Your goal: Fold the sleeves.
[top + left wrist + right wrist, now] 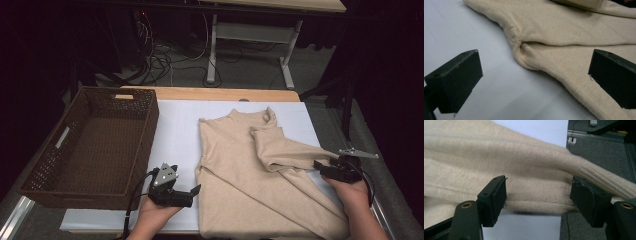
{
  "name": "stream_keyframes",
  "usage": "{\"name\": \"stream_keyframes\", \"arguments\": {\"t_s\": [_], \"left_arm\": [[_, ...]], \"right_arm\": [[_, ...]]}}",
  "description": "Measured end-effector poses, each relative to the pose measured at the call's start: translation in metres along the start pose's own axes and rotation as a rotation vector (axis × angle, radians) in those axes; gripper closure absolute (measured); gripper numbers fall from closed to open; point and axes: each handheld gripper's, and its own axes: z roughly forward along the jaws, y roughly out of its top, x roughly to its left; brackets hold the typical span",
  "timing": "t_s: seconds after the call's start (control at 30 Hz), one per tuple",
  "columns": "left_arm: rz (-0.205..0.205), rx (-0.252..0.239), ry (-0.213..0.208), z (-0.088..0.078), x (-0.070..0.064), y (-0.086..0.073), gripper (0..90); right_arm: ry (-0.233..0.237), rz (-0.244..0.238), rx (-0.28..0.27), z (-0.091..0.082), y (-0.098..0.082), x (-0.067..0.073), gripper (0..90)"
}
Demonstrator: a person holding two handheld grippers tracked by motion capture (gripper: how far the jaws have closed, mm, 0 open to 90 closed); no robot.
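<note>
A beige knit sweater (250, 170) lies flat on the white mat (175, 130), with one sleeve folded across its body toward the right. My left gripper (192, 196) rests low at the sweater's near left edge, pointing right. In the left gripper view its jaws (534, 67) stand wide open around a fold in the sweater's edge (574, 32), and neither pad touches the cloth. My right gripper (317, 165) is at the table's right side by the sleeve's end. In the right gripper view its jaws (539, 195) stand apart with the folded sleeve (499, 157) between them, unpinched.
A brown wicker basket (65, 135) stands empty on the left of the table. The wooden table edge (210, 94) runs along the back. Beyond it are a white desk frame (212, 50) and tangled cables (160, 55) on the floor.
</note>
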Motion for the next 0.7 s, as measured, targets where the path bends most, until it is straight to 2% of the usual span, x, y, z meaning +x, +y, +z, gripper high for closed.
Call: {"name": "stream_keyframes", "arguments": {"t_s": [0.03, 0.3, 0.47, 0.6, 0.7], "left_arm": [[0.001, 0.002, 0.002, -0.0002, 0.0000, 0.0000, 0.0], [0.002, 0.001, 0.009, -0.0017, 0.0008, -0.0003, 0.0], [0.009, 0.004, 0.005, 0.0001, -0.0011, -0.0001, 0.0], [0.006, 0.002, 0.006, -0.0006, -0.0006, 0.0002, 0.0], [0.006, 0.002, 0.006, -0.0007, -0.0008, 0.0000, 0.0]], "right_arm": [[0.009, 0.002, 0.005, 0.0008, 0.0001, -0.0007, 35.4], [-0.018, 0.017, -0.023, -0.0002, -0.0021, -0.0075, 59.8], [-0.052, -0.017, -0.039, -0.0031, -0.0021, -0.0084, 82.7], [-0.056, -0.047, -0.039, -0.0025, -0.0009, -0.0037, 85.2], [-0.041, -0.052, -0.059, -0.0053, 0.0023, -0.0004, 85.4]]}}
